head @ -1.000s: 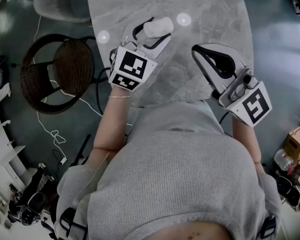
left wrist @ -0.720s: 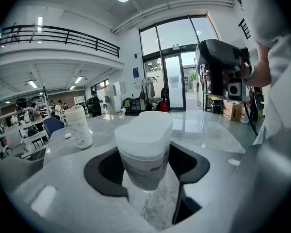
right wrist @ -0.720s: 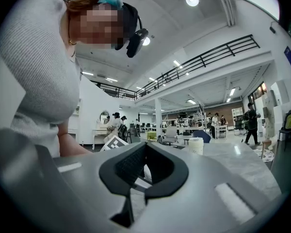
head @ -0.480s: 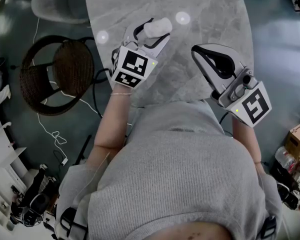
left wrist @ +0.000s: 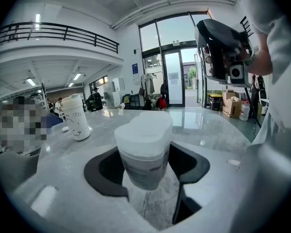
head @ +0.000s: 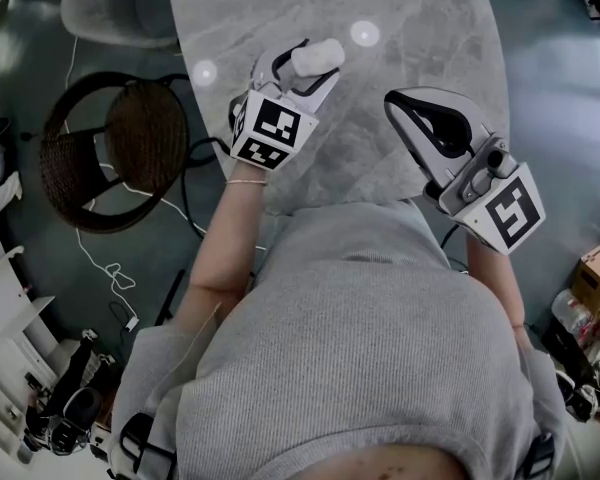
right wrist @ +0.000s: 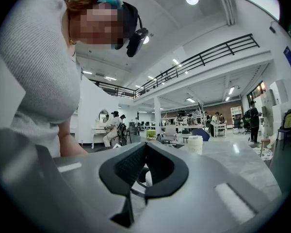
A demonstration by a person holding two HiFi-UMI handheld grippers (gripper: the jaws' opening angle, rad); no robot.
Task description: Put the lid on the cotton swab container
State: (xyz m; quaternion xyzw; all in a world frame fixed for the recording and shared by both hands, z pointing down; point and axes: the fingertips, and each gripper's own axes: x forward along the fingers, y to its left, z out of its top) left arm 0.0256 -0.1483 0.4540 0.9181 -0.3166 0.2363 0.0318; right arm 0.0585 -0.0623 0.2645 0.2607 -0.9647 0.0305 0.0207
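The cotton swab container (head: 316, 56), a pale tub with a white lid sitting on top, is held over the grey marble table (head: 420, 18). My left gripper (head: 305, 65) is shut on it. In the left gripper view the container (left wrist: 144, 152) fills the gap between the black pads (left wrist: 104, 171), and its lid (left wrist: 144, 134) rests level. My right gripper (head: 405, 103) hovers to the right of it, apart from it, shut with nothing in it. In the right gripper view its jaws (right wrist: 144, 171) meet.
A second white tub (left wrist: 76, 116) stands on the far part of the table. A round wicker chair (head: 115, 143) and a grey chair (head: 120, 3) stand left of the table. Cables (head: 100, 258) lie on the floor, and boxes (head: 590, 288) sit at the right.
My left gripper has sunk slightly with the container and shifted a little farther over the table. The right gripper has kept still.
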